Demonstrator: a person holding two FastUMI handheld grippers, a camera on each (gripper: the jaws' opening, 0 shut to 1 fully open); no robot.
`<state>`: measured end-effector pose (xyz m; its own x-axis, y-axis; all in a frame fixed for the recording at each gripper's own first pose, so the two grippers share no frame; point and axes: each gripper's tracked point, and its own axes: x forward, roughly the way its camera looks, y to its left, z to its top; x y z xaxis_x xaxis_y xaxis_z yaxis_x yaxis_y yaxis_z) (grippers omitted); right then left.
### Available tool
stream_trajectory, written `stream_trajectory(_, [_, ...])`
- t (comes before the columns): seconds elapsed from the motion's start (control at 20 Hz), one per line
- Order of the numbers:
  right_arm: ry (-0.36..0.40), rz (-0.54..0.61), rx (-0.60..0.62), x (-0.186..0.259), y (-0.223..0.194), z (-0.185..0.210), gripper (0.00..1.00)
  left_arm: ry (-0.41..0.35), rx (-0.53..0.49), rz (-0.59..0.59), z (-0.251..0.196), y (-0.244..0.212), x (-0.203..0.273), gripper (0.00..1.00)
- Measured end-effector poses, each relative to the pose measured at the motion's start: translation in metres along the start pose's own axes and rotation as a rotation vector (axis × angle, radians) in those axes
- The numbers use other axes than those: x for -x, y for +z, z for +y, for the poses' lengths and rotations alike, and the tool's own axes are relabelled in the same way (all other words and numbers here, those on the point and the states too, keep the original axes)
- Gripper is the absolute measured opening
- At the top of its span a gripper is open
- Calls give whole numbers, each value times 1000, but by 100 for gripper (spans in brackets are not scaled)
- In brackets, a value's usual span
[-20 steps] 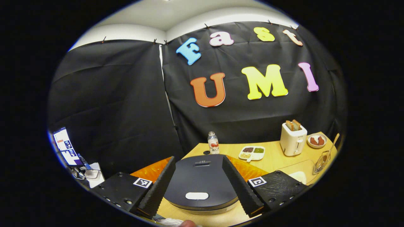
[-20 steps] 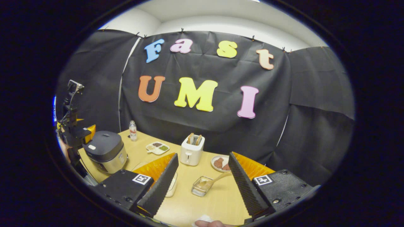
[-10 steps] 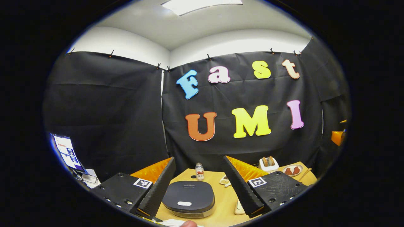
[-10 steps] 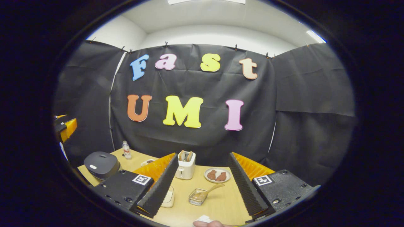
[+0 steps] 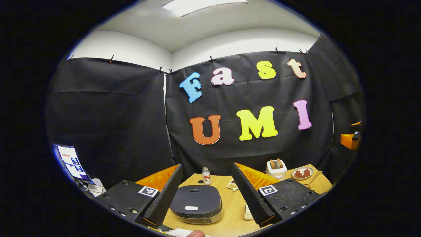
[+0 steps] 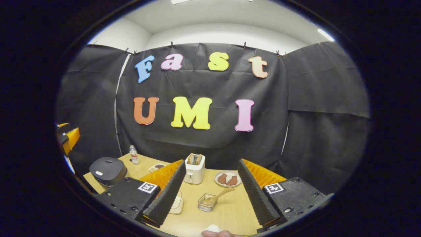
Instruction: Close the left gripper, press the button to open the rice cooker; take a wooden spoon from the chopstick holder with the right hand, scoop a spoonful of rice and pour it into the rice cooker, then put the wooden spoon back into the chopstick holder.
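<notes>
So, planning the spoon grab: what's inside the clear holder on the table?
In the right gripper view, the clear holder has a wooden spoon lying tilted, handle leaning out over its rim. Anything beneath the spoon's bowl is too small to tell.

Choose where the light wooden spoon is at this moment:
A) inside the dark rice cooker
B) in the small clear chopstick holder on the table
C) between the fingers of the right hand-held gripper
B: the light wooden spoon leans in the small clear chopstick holder on the table, untouched.

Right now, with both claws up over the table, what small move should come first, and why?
Probably close the left claw: its fingers stand wide open above the rice cooker, whose lid is down, and the button needs a closed tip to press it.
</notes>
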<state>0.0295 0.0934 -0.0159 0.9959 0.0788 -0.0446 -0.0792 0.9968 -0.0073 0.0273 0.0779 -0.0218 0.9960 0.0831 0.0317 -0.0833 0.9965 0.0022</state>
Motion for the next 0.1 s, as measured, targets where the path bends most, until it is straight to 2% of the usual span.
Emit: stream_trajectory(0.1, [-2,-4,5,0,1,-1,100,4,3,1,1,0,0,95])
